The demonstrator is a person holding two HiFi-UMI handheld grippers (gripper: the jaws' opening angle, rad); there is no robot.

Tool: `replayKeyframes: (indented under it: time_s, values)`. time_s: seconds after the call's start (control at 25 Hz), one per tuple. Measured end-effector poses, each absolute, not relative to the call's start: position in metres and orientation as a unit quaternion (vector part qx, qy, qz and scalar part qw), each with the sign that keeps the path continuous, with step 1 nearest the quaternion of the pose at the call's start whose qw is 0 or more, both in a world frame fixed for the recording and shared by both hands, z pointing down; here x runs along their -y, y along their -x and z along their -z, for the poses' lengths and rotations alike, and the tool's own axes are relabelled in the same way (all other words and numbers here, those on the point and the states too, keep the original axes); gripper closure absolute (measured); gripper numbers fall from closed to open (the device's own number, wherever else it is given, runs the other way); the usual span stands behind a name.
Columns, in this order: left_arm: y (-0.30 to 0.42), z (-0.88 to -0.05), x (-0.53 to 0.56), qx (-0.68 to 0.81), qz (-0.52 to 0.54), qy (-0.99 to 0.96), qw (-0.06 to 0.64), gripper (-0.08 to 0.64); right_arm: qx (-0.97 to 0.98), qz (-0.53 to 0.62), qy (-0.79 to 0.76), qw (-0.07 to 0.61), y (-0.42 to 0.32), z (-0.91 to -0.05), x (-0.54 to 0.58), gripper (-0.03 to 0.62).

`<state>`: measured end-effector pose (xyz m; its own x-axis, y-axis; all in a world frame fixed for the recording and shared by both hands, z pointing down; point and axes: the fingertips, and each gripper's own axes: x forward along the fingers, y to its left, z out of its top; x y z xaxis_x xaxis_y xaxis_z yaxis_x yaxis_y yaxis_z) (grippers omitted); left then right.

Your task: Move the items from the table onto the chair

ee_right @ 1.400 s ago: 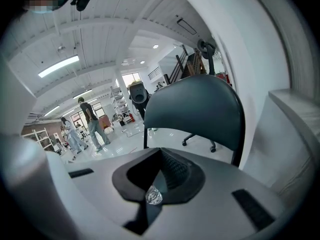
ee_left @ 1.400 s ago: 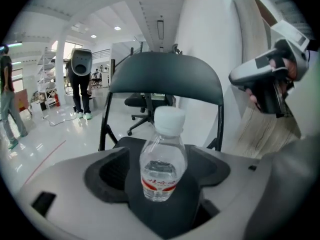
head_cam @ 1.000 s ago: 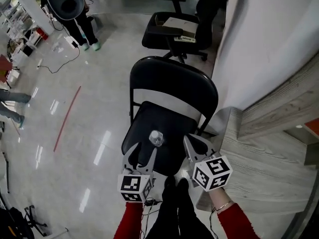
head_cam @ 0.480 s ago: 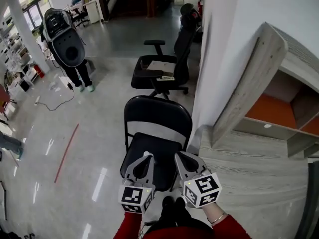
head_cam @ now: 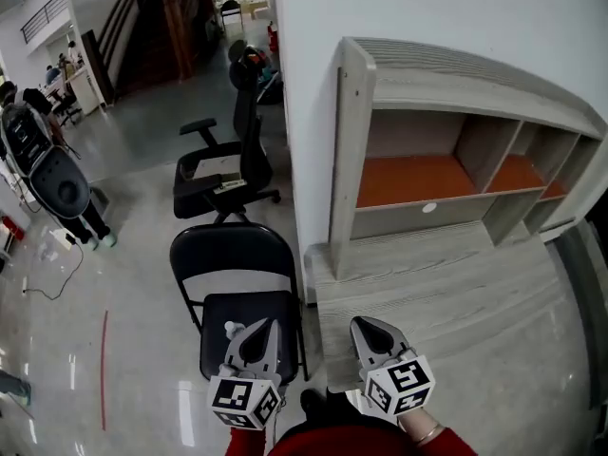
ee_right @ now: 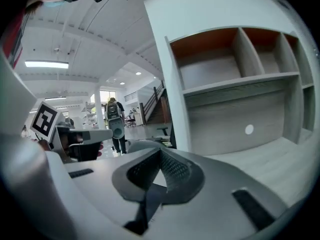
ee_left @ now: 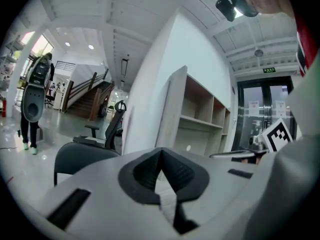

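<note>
Two grippers, left gripper (ee_left: 161, 156) and right gripper (ee_right: 161, 156), have jaws pressed together on nothing. Only the head view shows the small, pale bottle (head_cam: 231, 329) on the chair (head_cam: 228, 255) seat, at the left gripper's nine o'clock.

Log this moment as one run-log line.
left gripper: shut, empty, above folding chair seat | right gripper: shut, empty, by desk near edge | seat: one small pale item
</note>
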<state>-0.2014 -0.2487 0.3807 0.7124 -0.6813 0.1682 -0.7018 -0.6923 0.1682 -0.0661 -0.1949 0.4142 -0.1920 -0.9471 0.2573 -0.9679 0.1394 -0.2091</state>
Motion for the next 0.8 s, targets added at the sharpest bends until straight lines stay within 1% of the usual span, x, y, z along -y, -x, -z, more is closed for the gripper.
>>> replayKeyframes:
  time_s: [0.24, 0.44, 0.56, 0.8]
  values:
    - [0.162, -0.393, 0.231, 0.334, -0.057, -0.936, 0.09, 0.551, 0.7, -0.153, -0.698, 0.015, 0.027, -0.415, 0.155, 0.58]
    - [0.137, -0.398, 0.217, 0.32, -0.071, -0.942, 0.077, 0.552, 0.681, -0.162, -0.714, 0.003, 0.004, -0.415, 0.137, 0.58]
    - [0.128, -0.395, 0.213, 0.311, -0.076, -0.945, 0.064, 0.552, 0.678, -0.159, -0.717, -0.003, -0.003, -0.41, 0.134, 0.581]
    - [0.121, -0.393, 0.21, 0.309, -0.086, -0.946, 0.042, 0.552, 0.685, -0.151, -0.712, 0.011, -0.002, -0.415, 0.133, 0.581]
